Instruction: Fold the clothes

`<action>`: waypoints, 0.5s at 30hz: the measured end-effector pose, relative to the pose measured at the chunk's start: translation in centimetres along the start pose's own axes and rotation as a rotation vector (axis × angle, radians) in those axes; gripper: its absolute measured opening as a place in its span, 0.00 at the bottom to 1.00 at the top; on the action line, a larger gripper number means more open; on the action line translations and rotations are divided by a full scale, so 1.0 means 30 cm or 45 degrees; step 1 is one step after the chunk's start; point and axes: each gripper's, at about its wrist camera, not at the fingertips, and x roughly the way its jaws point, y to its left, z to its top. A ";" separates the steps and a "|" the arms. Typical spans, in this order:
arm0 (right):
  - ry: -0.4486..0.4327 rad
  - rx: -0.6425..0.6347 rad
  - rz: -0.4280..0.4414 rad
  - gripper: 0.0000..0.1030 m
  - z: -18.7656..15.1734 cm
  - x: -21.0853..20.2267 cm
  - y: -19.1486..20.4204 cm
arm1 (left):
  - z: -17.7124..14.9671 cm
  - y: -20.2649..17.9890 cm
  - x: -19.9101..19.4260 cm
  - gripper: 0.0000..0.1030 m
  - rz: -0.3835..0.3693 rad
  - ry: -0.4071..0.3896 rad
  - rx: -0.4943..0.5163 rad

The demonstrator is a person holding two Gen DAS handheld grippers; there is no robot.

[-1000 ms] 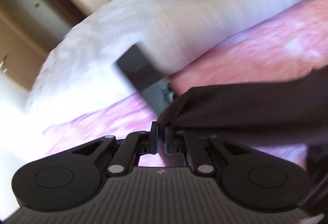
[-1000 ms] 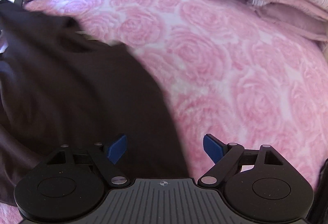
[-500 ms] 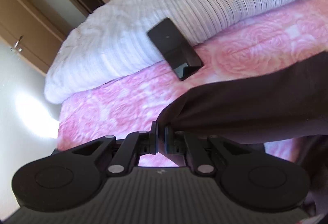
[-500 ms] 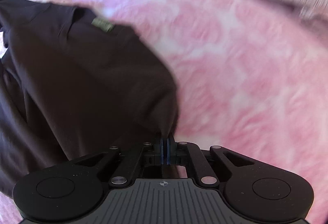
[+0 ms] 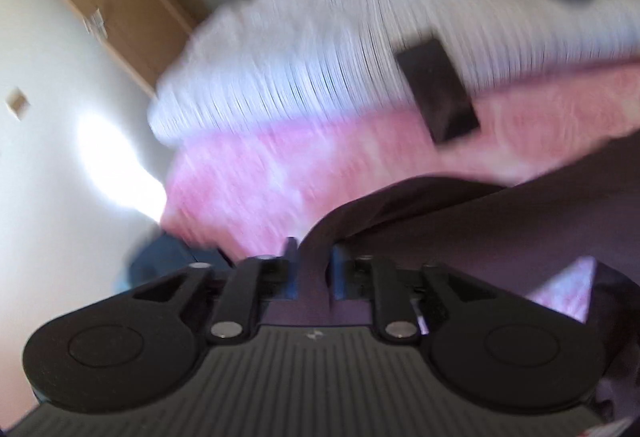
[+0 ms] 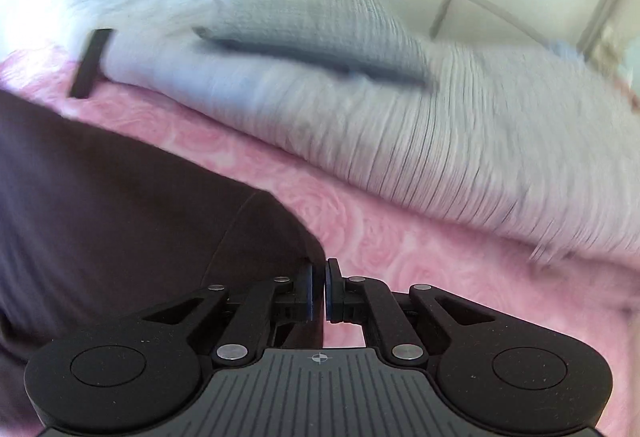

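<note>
both grippers, left (image 5: 313,269) and right (image 6: 319,291), seemingly pinch the dark garment (image 6: 120,205) in narrowed jaws

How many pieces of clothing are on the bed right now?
1: a dark garment spread over the pink rose bedspread, its edges pinched by the left gripper and the right gripper. More may lie out of view.
</note>
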 end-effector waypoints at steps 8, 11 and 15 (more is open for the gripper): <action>0.147 0.155 0.166 0.60 -0.259 -0.103 0.234 | -0.349 -0.213 -0.101 0.40 -0.374 0.112 -0.043; 0.275 0.233 0.361 0.76 -0.413 -0.163 0.397 | -0.468 -0.356 -0.179 0.45 -0.574 0.115 -0.001; 0.449 0.415 0.595 0.76 -0.595 -0.197 0.586 | -0.526 -0.540 -0.256 0.57 -0.770 0.011 0.082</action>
